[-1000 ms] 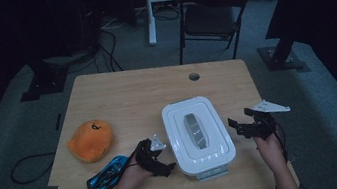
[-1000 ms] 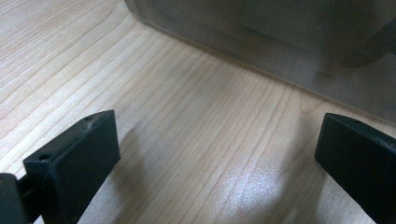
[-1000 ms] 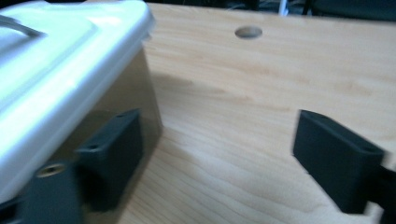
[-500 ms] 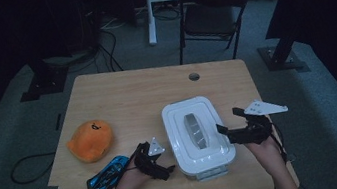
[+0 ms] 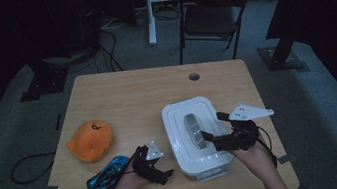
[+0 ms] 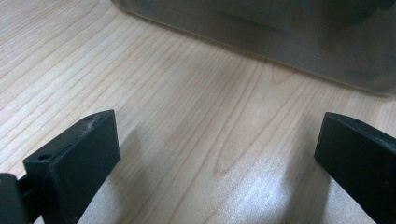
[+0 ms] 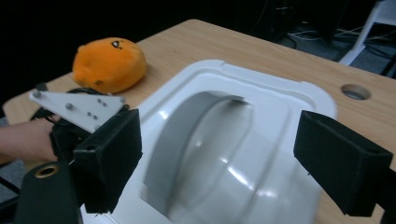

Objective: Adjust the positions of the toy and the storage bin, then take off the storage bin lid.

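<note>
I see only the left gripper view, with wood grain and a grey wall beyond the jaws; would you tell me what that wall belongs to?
Observer: It is the side of a white lidded box, which has a grey handle on top.
Operator: Thank you. Where is the right gripper?
Observer: The right gripper hovers over the lid near that handle. Its jaws have just been closing slightly, but they stand open and press on nothing.
Operator: Is anything else on the table?
Observer: An orange plush toy and a blue object lie on the far side of the left gripper from the box.
</note>
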Demonstrator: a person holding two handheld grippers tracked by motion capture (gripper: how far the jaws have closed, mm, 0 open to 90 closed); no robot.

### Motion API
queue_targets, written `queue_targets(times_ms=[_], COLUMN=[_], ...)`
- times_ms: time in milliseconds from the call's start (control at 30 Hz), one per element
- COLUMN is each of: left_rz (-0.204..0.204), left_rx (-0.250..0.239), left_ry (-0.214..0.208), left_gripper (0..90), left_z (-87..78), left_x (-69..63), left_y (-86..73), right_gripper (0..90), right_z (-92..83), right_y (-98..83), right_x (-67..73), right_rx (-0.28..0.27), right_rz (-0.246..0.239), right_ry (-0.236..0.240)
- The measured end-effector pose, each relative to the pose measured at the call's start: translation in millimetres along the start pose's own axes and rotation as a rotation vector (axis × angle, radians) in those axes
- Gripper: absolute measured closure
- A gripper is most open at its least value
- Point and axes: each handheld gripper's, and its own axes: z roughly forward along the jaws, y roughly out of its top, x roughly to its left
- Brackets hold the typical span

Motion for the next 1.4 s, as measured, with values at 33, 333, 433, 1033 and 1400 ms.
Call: queue_targets(times_ms=[33,333,433,1033,1400], left_rz=[-0.001,-0.001,-0.002,-0.002,-0.002], left_rx=[0.0,0.0,0.0,0.0,0.0], left_ry=[0.001,0.002,0.002,0.002,0.002], left_gripper=[0.6,0.6,0.6,0.5,0.6], left_z=[-0.2,-0.6,-0.6,-0.7,-0.8], left_x=[-0.2,-0.6,-0.6,-0.5,-0.6], left_y=[-0.3,-0.8,-0.8,-0.8,-0.8], right_gripper=[15.1,20.1,24.9,43.2,60.0], right_z=[2.2,22.4,26.3,36.0,35.0], right_y=[0.3,0.2,0.0,-9.2,-10.4], right_x=[2.2,18.6,20.8,23.1,23.8], right_rx=[0.006,0.075,0.09,0.221,0.211], right_rz=[-0.007,-0.057,-0.055,-0.083,-0.077], right_ry=[0.0,0.011,-0.008,-0.009,0.043])
